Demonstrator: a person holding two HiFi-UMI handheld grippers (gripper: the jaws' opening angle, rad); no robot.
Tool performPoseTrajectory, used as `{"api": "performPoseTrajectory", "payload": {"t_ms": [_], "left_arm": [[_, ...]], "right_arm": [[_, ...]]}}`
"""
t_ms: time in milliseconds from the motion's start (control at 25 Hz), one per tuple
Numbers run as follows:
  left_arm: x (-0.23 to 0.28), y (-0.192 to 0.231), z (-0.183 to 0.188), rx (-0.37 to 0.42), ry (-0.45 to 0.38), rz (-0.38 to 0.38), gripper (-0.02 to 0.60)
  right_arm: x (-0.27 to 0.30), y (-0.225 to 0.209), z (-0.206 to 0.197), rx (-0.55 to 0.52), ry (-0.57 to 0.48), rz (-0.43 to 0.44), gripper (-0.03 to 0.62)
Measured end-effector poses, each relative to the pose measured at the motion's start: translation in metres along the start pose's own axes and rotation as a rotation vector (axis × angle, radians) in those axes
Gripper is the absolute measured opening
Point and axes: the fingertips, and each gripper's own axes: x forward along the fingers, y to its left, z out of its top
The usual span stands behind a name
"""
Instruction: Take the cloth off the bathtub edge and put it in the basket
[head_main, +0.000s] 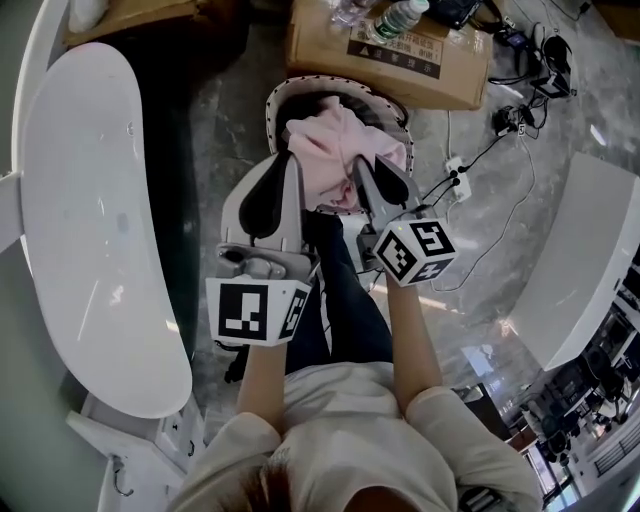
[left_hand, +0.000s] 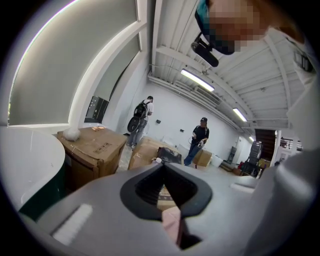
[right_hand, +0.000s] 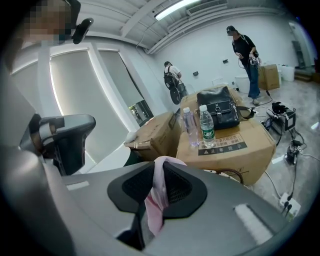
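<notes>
Left gripper (head_main: 288, 165) is pinched shut on a bit of the pink cloth (head_main: 340, 145); right gripper (head_main: 368, 172) is pinched shut on another bit of it (you can see pink stuff squeezed between each pair of jaws). The cloth hangs in a soft bunch right over the basket (head_main: 285, 88), between the two grippers; I cannot tell if it touches the inside of the basket. The white bathtub (head_main: 90, 220) is to the left of the basket, well apart from it, and the cloth is not on its edge. A cardboard box (head_main: 325, 55) stands just behind the basket; two bottles (head_main: 400, 18) stand on top of that box. A white plug strip (head_main: 456, 168) with cables lies on the floor to the right of the basket; the person's legs (head_main: 340, 300) are just in front of it.
</notes>
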Motion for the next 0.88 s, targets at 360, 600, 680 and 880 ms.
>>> {"api": "performPoseTrajectory", "payload": {"t_ms": [360, 600, 680, 880], "left_arm": [[0.017, 0.012, -0.04, -0.041, 0.031, 0.005, 0.049], [0.019, 0.014, -0.065, -0.043, 0.064, -0.005, 0.049], [0.021, 0.017, -0.071, -0.042, 0.074, -0.001, 0.049], [0.023, 0.022, -0.08, -0.041, 0.081, 0.005, 0.049]], "right_arm": [[0.032, -0.034, -0.05, -0.002, 0.048, -0.061, 0.051], [0.047, -0.058, -0.084, -0.014, 0.096, -0.108, 0.051], [0.053, -0.066, -0.094, -0.012, 0.109, -0.118, 0.051], [0.067, -0.082, -0.111, -0.012, 0.127, -0.141, 0.051]]}}
